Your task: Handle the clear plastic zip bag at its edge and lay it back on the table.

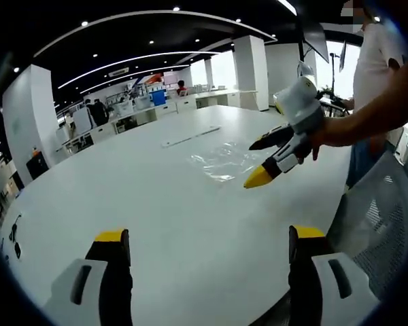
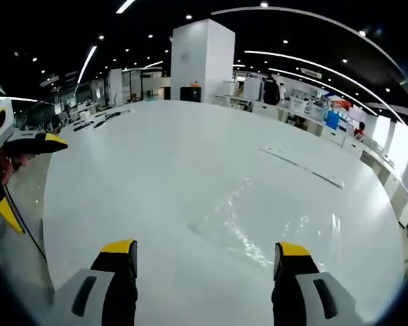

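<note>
The clear plastic zip bag (image 2: 272, 221) lay flat and crumpled on the white desk (image 2: 156, 176), with nothing gripping it. In the right gripper view it sat just ahead of the right gripper (image 2: 202, 255), a little toward the right-hand finger, and its near edge reached almost to the yellow fingertips (image 2: 294, 250). Those 2 fingers stood wide apart with only bare desk and bag film between them.

In the left gripper view the bag (image 1: 221, 159) lay well ahead of the left gripper (image 1: 207, 238), whose fingers were also spread wide and held nothing. The right gripper (image 1: 260, 159) showed there too, held in a person's hand (image 1: 319, 139), its yellow tip hovering at the bag's near right edge; whether it touched the film could not be told.

The bag's long axis seemed to run across the right gripper's line of approach, roughly parallel to the thin white strip (image 2: 302, 168) lying farther back on the desk. The right gripper was clearly the nearer of the 2, so the edge grasp likely fell to it: a short reach forward and down onto the closest edge.
</note>
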